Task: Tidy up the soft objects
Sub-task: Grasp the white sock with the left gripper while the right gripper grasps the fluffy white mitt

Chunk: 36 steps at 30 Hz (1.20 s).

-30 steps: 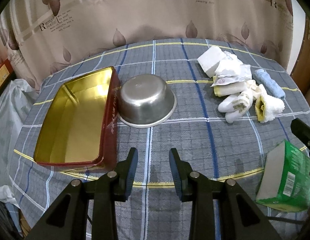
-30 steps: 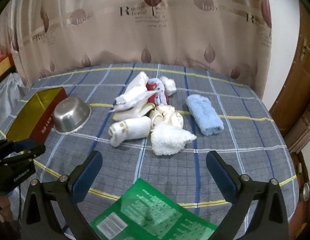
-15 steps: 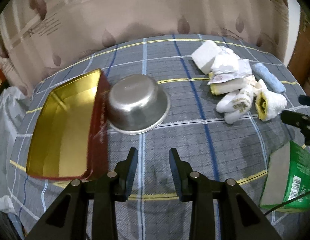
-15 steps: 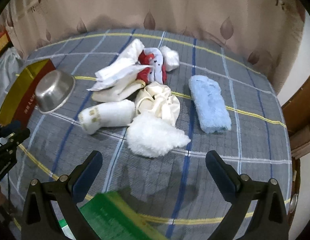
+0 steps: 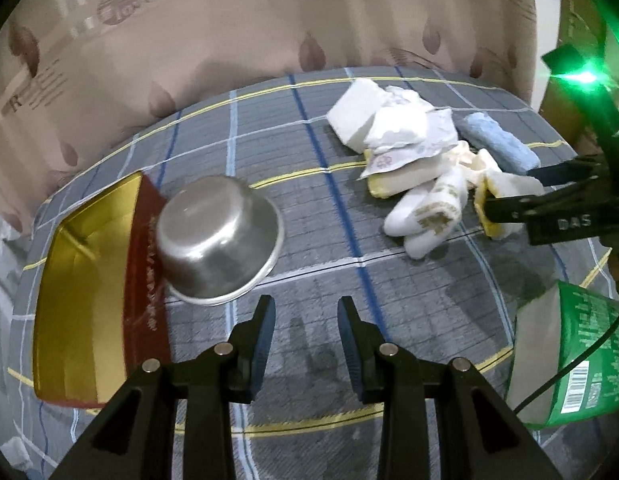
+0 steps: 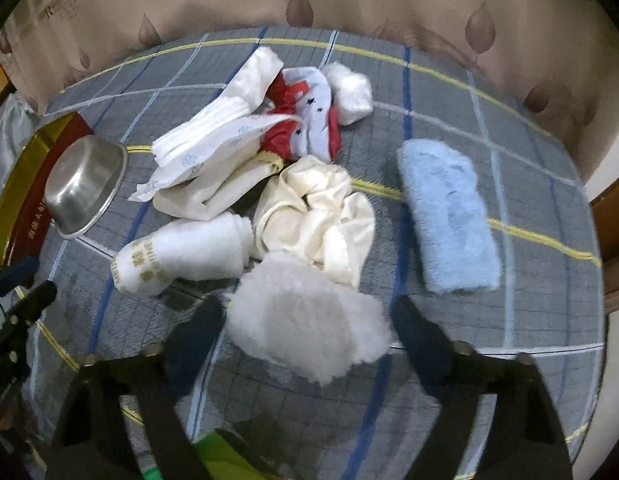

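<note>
While the plaid-covered table [image 6: 449, 360] is being viewed from both wrists, a gold-lined red tin [image 5: 85, 280] is being shown at its left side, long axis running away from the camera, with an upturned steel bowl [image 5: 217, 240] touching its right wall. A heap of soft objects [image 6: 269, 152] is being shown mid-table. A light blue towel roll [image 6: 445, 216] is lying just right of the heap, its long axis pointing away from the right wrist camera. A fluffy white piece [image 6: 305, 324] is being straddled by the right gripper [image 6: 309, 312], whose jaws have just been closing and are spread either side of it; whether the pads are pressing cannot be told. The left gripper [image 5: 305, 312] is being held partly spread over bare cloth, with nothing between its fingers.
</note>
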Available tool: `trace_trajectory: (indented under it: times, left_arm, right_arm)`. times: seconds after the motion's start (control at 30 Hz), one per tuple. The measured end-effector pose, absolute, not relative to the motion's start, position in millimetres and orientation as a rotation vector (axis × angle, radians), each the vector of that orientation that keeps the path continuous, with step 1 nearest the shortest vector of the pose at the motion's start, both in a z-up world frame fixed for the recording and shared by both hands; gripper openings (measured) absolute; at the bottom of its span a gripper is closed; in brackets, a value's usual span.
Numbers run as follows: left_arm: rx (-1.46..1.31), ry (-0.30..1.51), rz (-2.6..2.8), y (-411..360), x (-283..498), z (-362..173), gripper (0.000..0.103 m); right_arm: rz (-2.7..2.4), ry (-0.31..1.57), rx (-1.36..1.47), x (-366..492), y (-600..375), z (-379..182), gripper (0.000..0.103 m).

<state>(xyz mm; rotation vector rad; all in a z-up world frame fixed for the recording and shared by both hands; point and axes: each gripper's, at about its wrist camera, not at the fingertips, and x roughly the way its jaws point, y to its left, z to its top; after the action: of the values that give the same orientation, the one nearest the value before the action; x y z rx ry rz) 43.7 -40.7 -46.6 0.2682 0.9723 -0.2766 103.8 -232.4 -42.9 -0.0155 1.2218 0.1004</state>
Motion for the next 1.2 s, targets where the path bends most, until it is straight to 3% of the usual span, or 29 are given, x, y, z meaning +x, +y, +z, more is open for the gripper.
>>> trace_trajectory:
  times: [0.23, 0.63, 0.87, 1.2]
  left_arm:
    - [0.275, 0.971, -0.325, -55.0, 50.4, -50.2, 0.033]
    - [0.28, 0.985, -0.502, -96.5, 67.4, -51.3, 0.033]
    - [0.28, 1.021, -0.562, -116.0, 79.2, -54.2, 0.033]
    - [0.311, 1.058, -0.593, -130.8, 87.9, -63.8, 0.033]
  right_arm:
    - [0.087, 1.173, 0.066, 90.6, -245.5, -39.7, 0.062]
    - [-0.109, 0.993, 0.272, 20.4, -278.2, -0.1, 0.061]
    - [-0.157, 0.926, 0.235, 8.2, -269.5, 6.5, 0.061]
    - [-0.098, 0.946, 0.256, 7.9, -264.2, -6.1, 0.061]
